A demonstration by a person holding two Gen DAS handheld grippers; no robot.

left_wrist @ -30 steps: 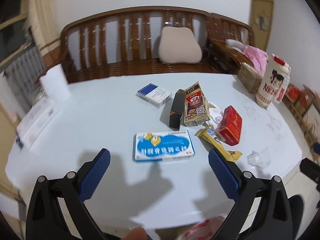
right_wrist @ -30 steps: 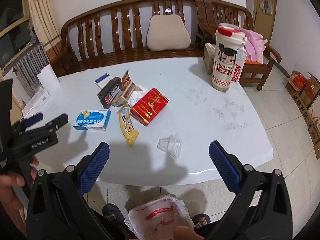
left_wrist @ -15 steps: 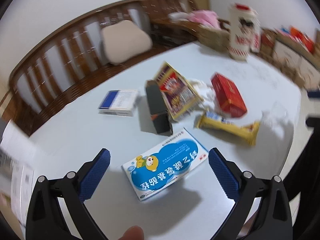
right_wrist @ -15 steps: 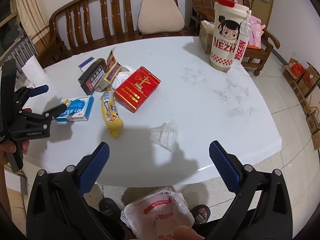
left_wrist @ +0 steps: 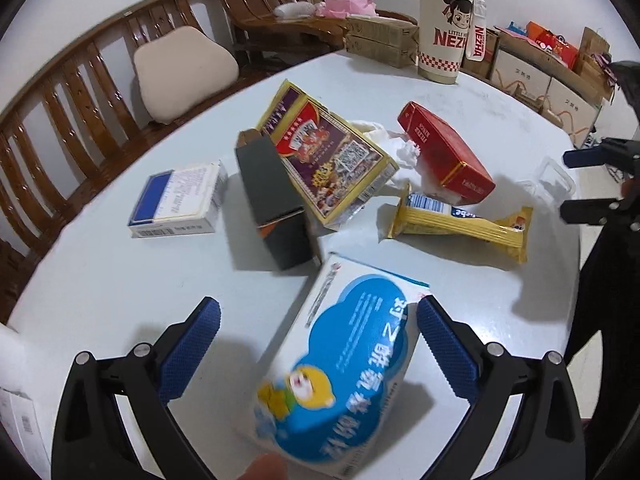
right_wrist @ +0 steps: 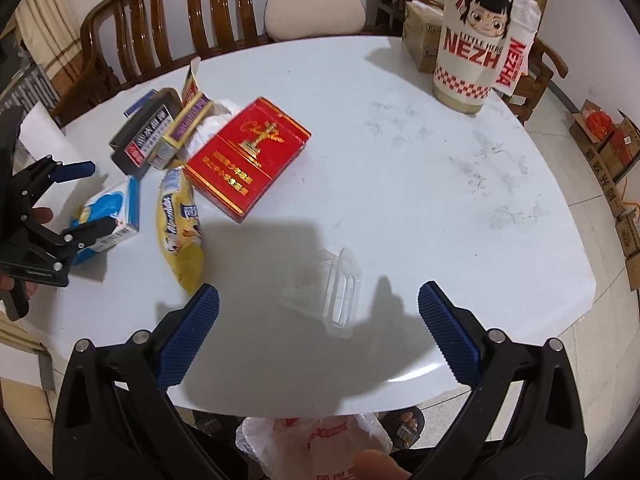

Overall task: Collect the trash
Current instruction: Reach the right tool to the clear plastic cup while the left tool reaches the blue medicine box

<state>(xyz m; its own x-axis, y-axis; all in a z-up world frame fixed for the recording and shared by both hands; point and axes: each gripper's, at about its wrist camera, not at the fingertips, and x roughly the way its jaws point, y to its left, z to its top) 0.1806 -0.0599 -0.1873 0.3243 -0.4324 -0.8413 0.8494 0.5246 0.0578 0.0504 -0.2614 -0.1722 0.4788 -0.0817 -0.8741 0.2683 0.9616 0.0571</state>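
White table (right_wrist: 400, 168), litter spread out. Left gripper (left_wrist: 316, 344), jaws apart, straddles the blue box (left_wrist: 340, 368); square up before squeezing. Right gripper (right_wrist: 318, 320) gapes over the clear tray (right_wrist: 324, 292).

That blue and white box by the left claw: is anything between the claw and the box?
Nothing visible. The left claw is open, and the blue and white box already sits between its fingers. The black box lies beyond it.

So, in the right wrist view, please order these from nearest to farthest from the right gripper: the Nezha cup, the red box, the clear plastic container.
1. Clear plastic container, between the right gripper's open fingers.
2. Red box, farther back, left of centre.
3. Nezha cup, far right corner of the table.
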